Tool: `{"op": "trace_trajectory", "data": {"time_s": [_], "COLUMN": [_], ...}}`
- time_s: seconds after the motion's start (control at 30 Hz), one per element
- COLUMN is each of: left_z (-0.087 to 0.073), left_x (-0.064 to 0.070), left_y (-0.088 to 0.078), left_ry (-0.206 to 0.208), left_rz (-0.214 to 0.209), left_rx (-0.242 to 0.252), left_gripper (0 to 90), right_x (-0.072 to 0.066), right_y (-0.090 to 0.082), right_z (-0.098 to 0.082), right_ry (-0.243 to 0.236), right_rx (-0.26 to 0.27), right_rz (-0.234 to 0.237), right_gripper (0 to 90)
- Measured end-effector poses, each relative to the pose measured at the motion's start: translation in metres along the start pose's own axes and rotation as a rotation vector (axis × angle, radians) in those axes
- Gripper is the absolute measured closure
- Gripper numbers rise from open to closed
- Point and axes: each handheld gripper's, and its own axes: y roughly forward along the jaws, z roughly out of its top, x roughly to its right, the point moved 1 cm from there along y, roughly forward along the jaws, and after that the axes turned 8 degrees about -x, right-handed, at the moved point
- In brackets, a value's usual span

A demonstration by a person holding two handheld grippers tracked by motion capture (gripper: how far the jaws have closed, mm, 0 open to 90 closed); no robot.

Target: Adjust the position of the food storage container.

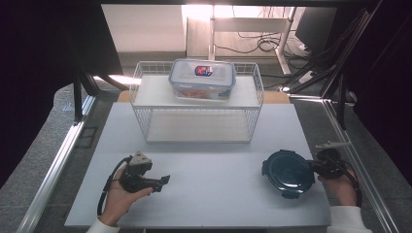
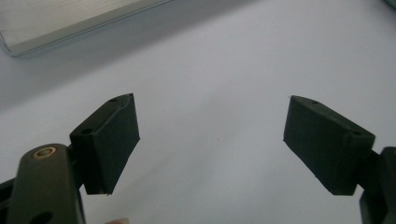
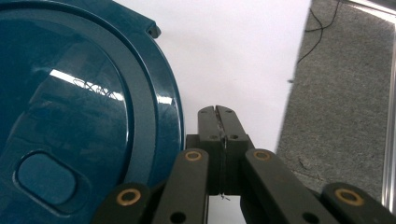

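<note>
**Teal lid waits beside my closed right gripper**

Teal, round and glossy, the plastic container lid [image 1: 287,173] lies flat on the white tabletop [image 1: 204,189] near its right edge, well apart from the clear rectangular food box [image 1: 202,79] sitting on top of the white wire shelf [image 1: 145,111]. My right gripper [image 1: 324,164] rests just beside the lid's rim, and in the right gripper view its jaws are pressed together with nothing between them, the lid [image 3: 84,116] lying to one side. I judge this as the approach step: the lid is not yet gripped. Next I would need to part those jaws and bring them over the rim or a latch tab. My left gripper [image 1: 163,182] lies low in my upturned hand, pointing right, jaws spread wide over bare table.
</note>
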Motion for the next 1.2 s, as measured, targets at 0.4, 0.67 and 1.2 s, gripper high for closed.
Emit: {"op": "trace_trajectory", "data": {"time_s": [0.4,0.67,1.2], "left_z": [0.000,0.000,0.000], "left_x": [0.003,0.002,0.003], "left_y": [0.002,0.000,0.001], "left_ry": [0.002,-0.001,-0.003], "left_rz": [0.002,0.003,0.002], "left_rx": [-0.007,0.001,-0.006], "left_gripper": [17.6,17.7,17.7], "right_x": [-0.048,-0.076,-0.140], "right_y": [-0.001,0.001,0.007], "right_z": [0.005,0.011,0.024], "right_ry": [-0.024,-0.066,-0.163], "right_rx": [-0.034,-0.043,-0.045], "right_rz": [-0.032,-0.028,0.012], "right_gripper": [89.5,89.5,89.4]}}
